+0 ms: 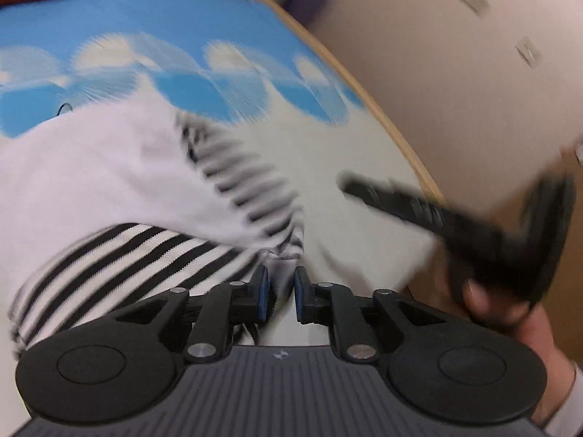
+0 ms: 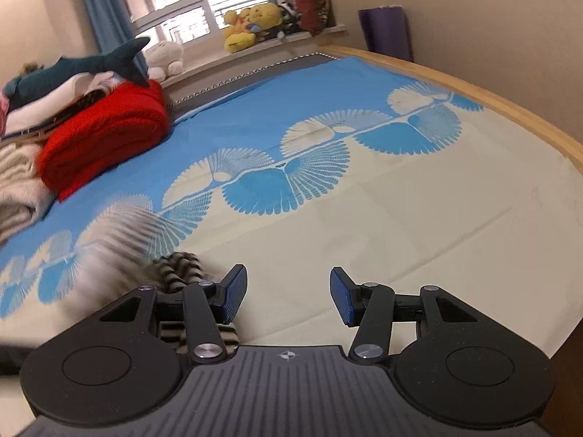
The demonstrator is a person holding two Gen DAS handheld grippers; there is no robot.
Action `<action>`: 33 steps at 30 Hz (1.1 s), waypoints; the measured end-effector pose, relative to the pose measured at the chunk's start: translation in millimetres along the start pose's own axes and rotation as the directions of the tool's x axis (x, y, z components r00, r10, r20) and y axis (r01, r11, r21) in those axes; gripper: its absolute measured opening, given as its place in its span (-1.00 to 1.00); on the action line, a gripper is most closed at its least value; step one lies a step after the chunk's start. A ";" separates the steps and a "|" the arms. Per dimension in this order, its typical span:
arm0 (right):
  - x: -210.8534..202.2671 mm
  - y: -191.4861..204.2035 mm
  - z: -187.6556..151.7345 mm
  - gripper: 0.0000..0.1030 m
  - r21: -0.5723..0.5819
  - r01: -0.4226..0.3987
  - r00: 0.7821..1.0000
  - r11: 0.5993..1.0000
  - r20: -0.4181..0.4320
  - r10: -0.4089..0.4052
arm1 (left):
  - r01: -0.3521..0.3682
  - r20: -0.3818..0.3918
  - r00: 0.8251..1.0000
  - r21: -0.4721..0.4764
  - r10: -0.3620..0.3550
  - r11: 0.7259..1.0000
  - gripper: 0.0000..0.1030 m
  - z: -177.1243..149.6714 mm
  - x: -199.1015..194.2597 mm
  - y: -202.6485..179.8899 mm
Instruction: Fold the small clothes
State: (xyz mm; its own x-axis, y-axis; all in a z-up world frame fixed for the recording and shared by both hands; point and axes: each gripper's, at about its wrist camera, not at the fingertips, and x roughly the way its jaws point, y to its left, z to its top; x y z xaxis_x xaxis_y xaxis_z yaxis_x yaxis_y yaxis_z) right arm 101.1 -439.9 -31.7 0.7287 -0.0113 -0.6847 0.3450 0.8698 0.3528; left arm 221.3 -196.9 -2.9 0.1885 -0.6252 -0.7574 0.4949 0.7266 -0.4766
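A small white garment with black stripes [image 1: 120, 255] lies bunched on the blue and cream bedsheet [image 1: 218, 18], blurred by motion. My left gripper [image 1: 281, 284] has its jaws close together, with a gathered bit of the striped cloth pinched between the blue pads. In the right wrist view the same striped garment [image 2: 178, 267] shows as a blur just left of my right gripper [image 2: 288, 293]. That gripper stands open over bare cream sheet with nothing between its fingers. One of the right gripper's fingers [image 1: 397, 202] appears blurred in the left wrist view, held by a hand [image 1: 510, 313].
A folded red knit [image 2: 105, 134] and a stack of other clothes [image 2: 18, 182] sit at the far left of the bed, under a plush shark [image 2: 83, 65]. The wooden bed rim [image 2: 510, 105] curves along the right. Plush toys [image 2: 251, 25] line the windowsill.
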 end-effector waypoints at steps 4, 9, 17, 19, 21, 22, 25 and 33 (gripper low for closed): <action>8.7 -1.8 -0.1 0.02 0.063 -0.080 0.996 0.995 -0.042 0.083 | 0.002 0.117 0.993 -0.093 0.009 0.996 -0.33 4.8 -31.4 28.3; 36.0 12.2 -7.5 0.04 0.110 -0.189 0.959 0.976 -0.191 0.207 | -0.134 0.153 0.970 -0.306 0.187 0.943 -0.32 -2.1 -76.3 95.6; 86.1 41.7 -41.5 0.10 0.004 -0.105 0.870 0.994 -0.485 0.094 | -0.242 0.115 0.949 -0.336 0.294 0.910 -0.32 -22.5 -117.3 138.4; 84.4 43.5 -43.7 0.09 -0.011 -0.112 0.868 0.994 -0.487 0.093 | -0.249 0.110 0.948 -0.330 0.299 0.911 -0.32 -23.2 -120.5 139.9; 76.7 42.6 -44.1 -0.73 0.001 -0.159 0.869 0.987 -0.475 0.141 | -0.250 0.107 0.949 -0.321 0.297 0.914 -0.32 -23.1 -124.9 143.2; 70.9 38.2 -42.6 -0.97 0.024 -0.182 0.869 0.983 -0.463 0.173 | -0.247 0.106 0.950 -0.313 0.292 0.917 -0.32 -24.5 -125.0 143.0; 36.7 21.9 -32.5 -0.96 0.083 -0.307 0.875 0.948 -0.367 0.316 | -0.250 0.082 0.956 -0.281 0.283 0.927 -0.32 -27.4 -122.7 135.9; -27.4 -18.3 -26.7 -0.98 0.047 -0.459 0.845 0.887 -0.285 0.452 | -0.249 0.031 0.966 -0.157 0.257 0.956 -0.11 -25.1 -78.4 102.8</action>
State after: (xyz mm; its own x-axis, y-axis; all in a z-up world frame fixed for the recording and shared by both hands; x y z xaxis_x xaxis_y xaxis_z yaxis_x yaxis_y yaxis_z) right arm 59.0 -442.4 -36.5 0.6035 0.5245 -0.6006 -0.0009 0.7537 0.6572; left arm 236.1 -66.0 -3.7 0.3356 -0.4258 -0.8403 0.2926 0.8950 -0.3366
